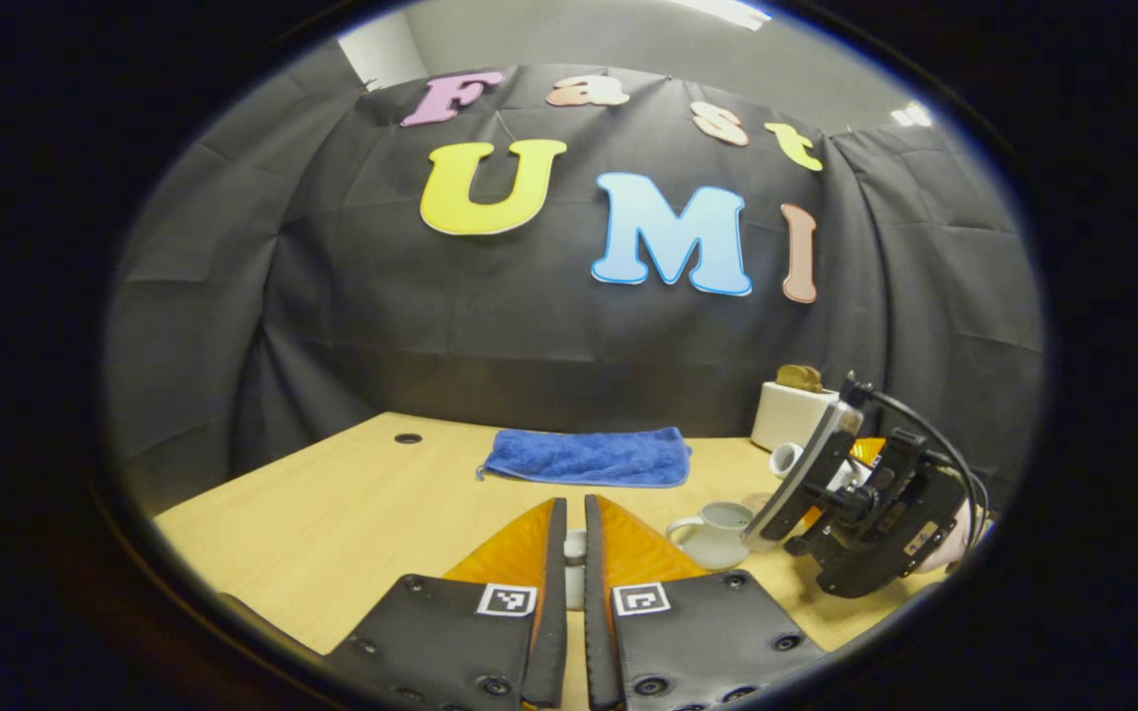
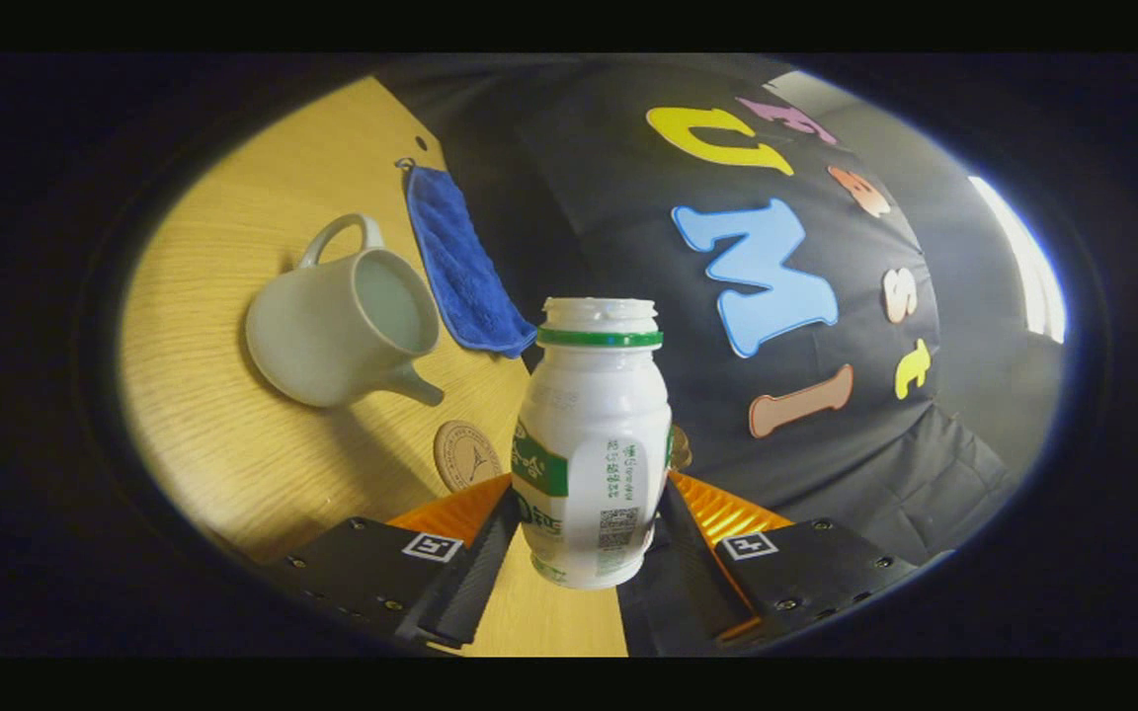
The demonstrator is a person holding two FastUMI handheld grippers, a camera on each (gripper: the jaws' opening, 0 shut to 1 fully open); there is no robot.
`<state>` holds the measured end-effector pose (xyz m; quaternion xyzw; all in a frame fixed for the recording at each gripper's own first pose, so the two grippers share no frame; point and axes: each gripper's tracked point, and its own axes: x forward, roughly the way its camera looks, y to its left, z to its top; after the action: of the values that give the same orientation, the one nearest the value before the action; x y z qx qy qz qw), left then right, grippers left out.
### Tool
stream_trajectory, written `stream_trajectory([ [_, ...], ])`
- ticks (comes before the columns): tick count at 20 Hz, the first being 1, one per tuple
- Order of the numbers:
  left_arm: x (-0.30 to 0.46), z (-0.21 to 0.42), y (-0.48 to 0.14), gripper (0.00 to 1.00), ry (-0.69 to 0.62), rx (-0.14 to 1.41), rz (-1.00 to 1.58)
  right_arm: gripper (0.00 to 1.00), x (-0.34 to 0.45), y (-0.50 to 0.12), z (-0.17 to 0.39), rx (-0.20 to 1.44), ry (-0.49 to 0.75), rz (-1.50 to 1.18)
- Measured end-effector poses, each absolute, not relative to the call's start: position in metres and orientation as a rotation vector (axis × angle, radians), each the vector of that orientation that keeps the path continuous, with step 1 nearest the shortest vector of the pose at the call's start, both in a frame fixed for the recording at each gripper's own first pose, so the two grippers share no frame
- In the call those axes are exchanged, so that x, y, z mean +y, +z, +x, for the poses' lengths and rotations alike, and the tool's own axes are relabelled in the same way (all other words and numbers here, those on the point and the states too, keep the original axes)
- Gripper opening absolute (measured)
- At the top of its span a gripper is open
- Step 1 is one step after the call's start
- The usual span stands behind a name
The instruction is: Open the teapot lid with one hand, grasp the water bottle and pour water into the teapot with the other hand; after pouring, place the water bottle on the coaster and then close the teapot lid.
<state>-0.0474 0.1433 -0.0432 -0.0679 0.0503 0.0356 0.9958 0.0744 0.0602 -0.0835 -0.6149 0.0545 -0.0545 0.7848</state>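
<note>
One teapot [image 2: 337,331], lidless; one bottle [image 2: 594,444] pinched by right gripper [image 2: 584,523]; one coaster [image 2: 465,454]; one cloth [image 2: 460,267]; left gripper [image 1: 569,553] pinching lid [image 1: 574,573].

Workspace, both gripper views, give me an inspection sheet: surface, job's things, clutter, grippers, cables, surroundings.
Surface: light wooden table, a round hole near its back edge.
Job's things: white teapot open, lid off; bottle lifted and tilted, uncapped; round coaster bare beside the teapot.
Clutter: blue towel lying flat at the back; white box with a brown object on top.
Grippers: left gripper closed on a small white piece, probably the lid; right gripper clamped on the bottle.
Cables: black cable looping off the right gripper.
Surroundings: black cloth wall.
</note>
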Motion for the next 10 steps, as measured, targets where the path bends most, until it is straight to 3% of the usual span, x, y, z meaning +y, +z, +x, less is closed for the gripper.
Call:
stream_trajectory([
  [10,0.158,-0.051,-0.038,0.18,0.087,0.089,-0.163,0.80,0.070,-0.074,0.079,0.086,-0.113,-1.533],
])
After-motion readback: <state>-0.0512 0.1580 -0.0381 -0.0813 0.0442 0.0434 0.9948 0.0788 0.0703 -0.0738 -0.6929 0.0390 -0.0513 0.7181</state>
